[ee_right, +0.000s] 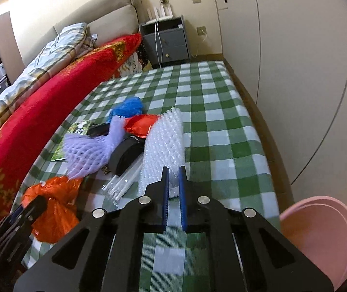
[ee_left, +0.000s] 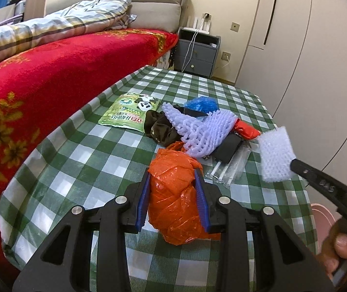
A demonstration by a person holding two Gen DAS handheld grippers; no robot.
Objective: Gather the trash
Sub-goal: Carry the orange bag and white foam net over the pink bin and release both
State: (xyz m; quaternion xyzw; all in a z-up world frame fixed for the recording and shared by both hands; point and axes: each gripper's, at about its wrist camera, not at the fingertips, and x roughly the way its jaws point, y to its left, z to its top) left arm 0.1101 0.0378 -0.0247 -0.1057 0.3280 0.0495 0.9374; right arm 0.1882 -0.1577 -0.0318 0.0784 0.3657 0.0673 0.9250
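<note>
Grip confirmed both sides: my left gripper [ee_left: 172,187] is clamped on the orange bag [ee_left: 173,194] near the table's [ee_left: 81,160] front edge; my right gripper [ee_right: 172,182] pinches the bubble wrap [ee_right: 163,143], raised near the right edge.

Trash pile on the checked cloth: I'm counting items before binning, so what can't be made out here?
- Black item, left wrist view: half under the purple net.
- Green packet, right wrist view: mostly behind the net.
- Pink bin, right wrist view: cut off by the edge; contents unseen.
- Clear tubes: too transparent to count.
</note>
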